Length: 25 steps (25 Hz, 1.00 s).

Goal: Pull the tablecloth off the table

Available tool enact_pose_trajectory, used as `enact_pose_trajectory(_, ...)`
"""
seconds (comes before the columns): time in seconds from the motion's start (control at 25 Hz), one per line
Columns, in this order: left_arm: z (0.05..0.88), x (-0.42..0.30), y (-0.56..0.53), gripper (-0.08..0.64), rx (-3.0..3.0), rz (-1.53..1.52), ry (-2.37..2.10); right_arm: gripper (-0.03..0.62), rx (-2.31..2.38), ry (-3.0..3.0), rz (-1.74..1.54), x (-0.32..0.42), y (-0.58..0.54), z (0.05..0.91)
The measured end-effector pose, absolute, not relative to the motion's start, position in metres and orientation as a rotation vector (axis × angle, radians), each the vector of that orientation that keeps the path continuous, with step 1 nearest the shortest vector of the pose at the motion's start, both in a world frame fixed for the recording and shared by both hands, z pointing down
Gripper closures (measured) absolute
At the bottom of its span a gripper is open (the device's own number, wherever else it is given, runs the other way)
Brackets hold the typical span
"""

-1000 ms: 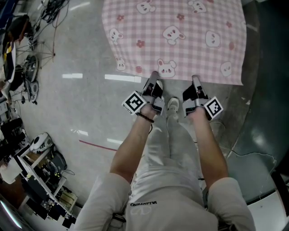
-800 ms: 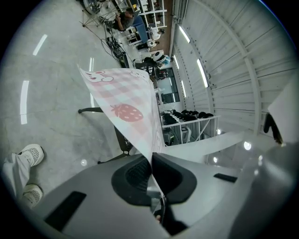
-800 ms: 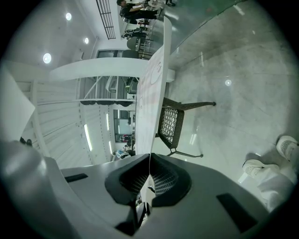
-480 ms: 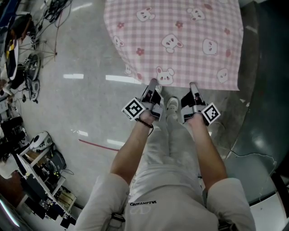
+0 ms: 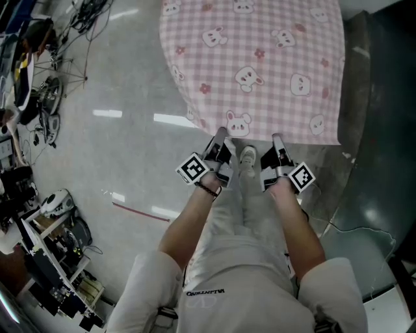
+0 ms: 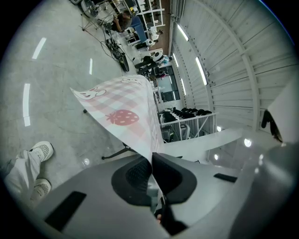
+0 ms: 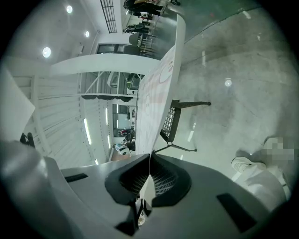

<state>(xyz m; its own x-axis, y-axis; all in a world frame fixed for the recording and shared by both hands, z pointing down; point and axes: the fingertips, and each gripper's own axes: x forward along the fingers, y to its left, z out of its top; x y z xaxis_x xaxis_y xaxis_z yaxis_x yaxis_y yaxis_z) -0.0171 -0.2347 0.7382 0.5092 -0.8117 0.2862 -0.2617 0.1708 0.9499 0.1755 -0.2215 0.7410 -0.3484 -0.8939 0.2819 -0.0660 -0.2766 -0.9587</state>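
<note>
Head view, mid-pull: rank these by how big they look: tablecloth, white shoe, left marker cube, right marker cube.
1. tablecloth, by far the largest.
2. left marker cube and right marker cube: they look alike, so no ranking between them.
3. white shoe, smallest, though it is farther from the camera and partly hidden.

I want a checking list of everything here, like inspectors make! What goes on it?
Surface: tabletop hidden under the cloth.
Job's things: pink checked bunny-print tablecloth, its near edge pinched in two places.
Clutter: racks of equipment along the left edge.
Grippers: left tongs shut on the tablecloth; right tongs shut on it too.
Cables: dark cable tangle on the floor, far left; thin cable at right.
Surroundings: shiny grey floor; the person's white shoe.
</note>
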Motion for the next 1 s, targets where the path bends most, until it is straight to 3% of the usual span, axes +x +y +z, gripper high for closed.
enact_pose_trajectory(0.4,0.731,-0.017,-0.233,0.557,1.378,-0.53,-0.99,0.581,-1.206,1.468,-1.738,0.169,-0.224,0.736)
enact_pose_trajectory(0.52,0.655,-0.04,-0.197,0.557,1.373,-0.529,-0.977,0.581,-1.235,1.571,-1.73,0.146,-0.19,0.651)
enact_pose_trajectory(0.64,0.547,-0.064,-0.089,0.557,1.417,-0.489,-0.956,0.581,-1.262,1.654,-1.703,0.122,-0.082,0.533)
enact_pose_trajectory(0.8,0.52,-0.058,-0.027,0.557,1.481,-0.415,-0.953,0.581,-1.249,1.696,-1.698,0.128,-0.017,0.502)
enact_pose_trajectory(1.0,0.425,-0.076,0.078,0.557,1.553,-0.391,-0.913,0.581,-1.26,1.701,-1.692,0.108,0.096,0.411)
